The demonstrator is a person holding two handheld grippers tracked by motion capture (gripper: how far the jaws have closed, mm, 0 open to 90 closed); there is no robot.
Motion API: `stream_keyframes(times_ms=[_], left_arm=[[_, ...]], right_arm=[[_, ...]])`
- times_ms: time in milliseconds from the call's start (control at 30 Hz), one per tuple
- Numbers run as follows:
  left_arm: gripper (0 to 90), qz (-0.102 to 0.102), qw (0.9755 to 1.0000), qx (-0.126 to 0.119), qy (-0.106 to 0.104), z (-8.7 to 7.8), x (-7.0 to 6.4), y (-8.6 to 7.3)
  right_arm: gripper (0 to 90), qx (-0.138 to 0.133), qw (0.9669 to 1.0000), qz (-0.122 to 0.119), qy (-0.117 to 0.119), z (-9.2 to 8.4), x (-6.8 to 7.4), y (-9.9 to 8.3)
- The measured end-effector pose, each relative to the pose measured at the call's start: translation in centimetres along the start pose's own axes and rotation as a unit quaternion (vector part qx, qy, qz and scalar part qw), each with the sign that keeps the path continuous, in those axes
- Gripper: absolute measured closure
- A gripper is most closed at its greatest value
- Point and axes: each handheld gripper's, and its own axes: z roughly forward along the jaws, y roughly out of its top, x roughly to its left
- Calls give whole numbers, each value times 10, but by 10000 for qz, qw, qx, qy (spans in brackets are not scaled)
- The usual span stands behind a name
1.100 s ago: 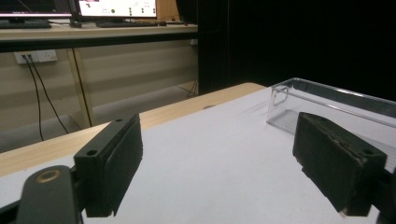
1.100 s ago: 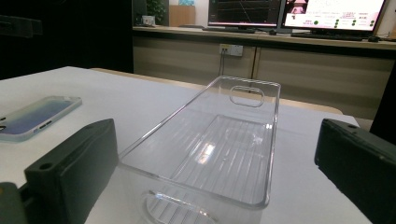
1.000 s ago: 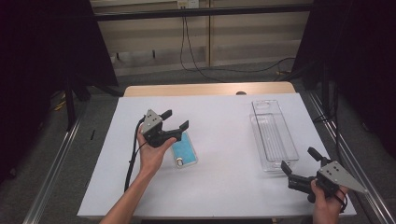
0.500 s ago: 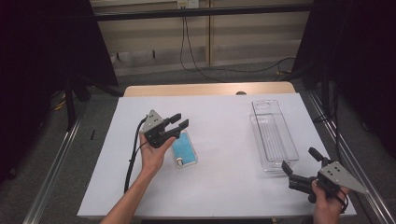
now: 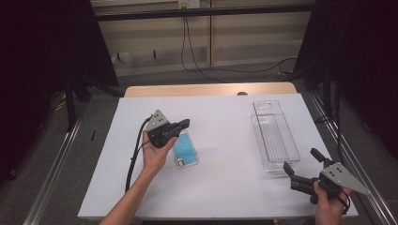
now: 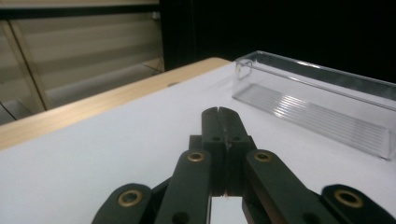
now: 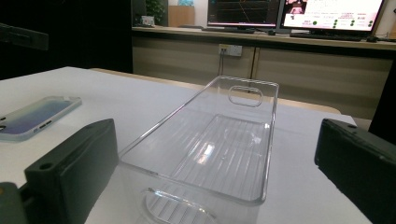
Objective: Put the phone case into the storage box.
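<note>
At centre-left of the high view, the left gripper (image 5: 184, 123) had just closed its jaws on nothing, above the phone (image 5: 185, 150) lying on the table (image 5: 225, 187); the grasp probably needs retrying

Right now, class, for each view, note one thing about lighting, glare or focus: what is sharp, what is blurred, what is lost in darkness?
High view: the white table is evenly lit, its surroundings fall into black. Left gripper view: the shut left gripper is soft up close, the clear tray sharper. Right gripper view: glare streaks the tray's ribbed floor; the near pads blur.
</note>
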Motion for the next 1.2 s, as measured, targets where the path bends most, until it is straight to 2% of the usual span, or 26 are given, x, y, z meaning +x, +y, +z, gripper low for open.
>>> stream_keyframes(times_ms=[233, 400, 500, 633, 800, 1200], left_arm=[[900, -60, 9991, 397, -113, 10, 2, 4], [900, -97, 9981, 593, -94, 12, 7, 9], [900, -80, 9969, 775, -66, 15, 10, 10], [900, -162, 9955, 934, -75, 18, 15, 9], [900, -229, 9921, 1231, -84, 24, 20, 6], [900, -177, 9817, 1889, -138, 46, 25, 12]], right_arm=[[0, -6, 10000, 12, -8, -1, -1, 0], [0, -11, 10000, 19, -13, -1, -1, 0], [0, -5, 10000, 17, -10, -1, -1, 0], [0, -1, 10000, 11, -5, -1, 0, 0], [0, 0, 10000, 11, -7, -1, -1, 0], [0, -3, 10000, 24, -19, -1, -1, 0]])
